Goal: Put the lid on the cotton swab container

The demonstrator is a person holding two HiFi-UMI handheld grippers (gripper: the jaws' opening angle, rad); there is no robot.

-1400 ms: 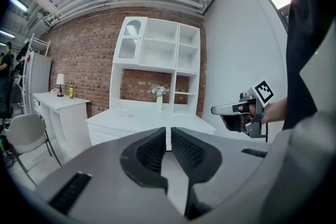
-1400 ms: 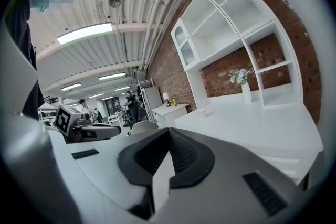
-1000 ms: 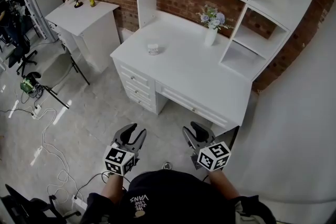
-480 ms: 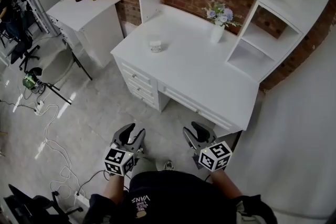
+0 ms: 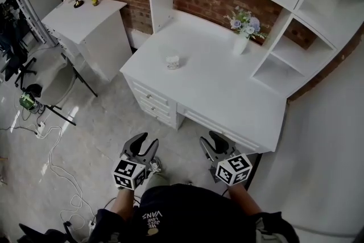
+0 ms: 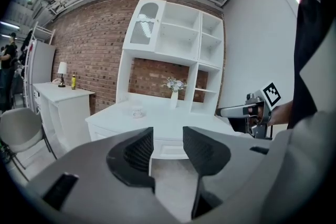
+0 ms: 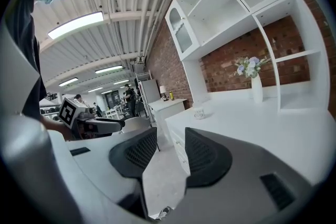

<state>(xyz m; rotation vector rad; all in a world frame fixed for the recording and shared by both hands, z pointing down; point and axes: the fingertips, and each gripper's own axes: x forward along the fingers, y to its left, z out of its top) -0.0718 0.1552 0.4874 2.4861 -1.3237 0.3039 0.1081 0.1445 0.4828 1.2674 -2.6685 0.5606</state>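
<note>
So, you stood on the floor short of the white surface, a tool in each hand held out low in front of you. The left tool was empty, its jaws partly apart, having just opened a little wider. The right tool was empty too, and its jaws had also just opened wider; nothing sat between either pair. The cotton swab container, a small pale jar, sat alone toward the front left of the surface. It was well apart from both tools and from the vase of flowers near the back shelves. It was too small to tell whether a lid lay on it or beside it.

The step in hand looked to be the approach. To do it well, you would have wanted to come close enough to look down on the jar and find the lid before reaching. A sound plan was one tool steadying the jar's side while the other took the lid by its rim, since a light jar could slide or tip on that smooth top.
</note>
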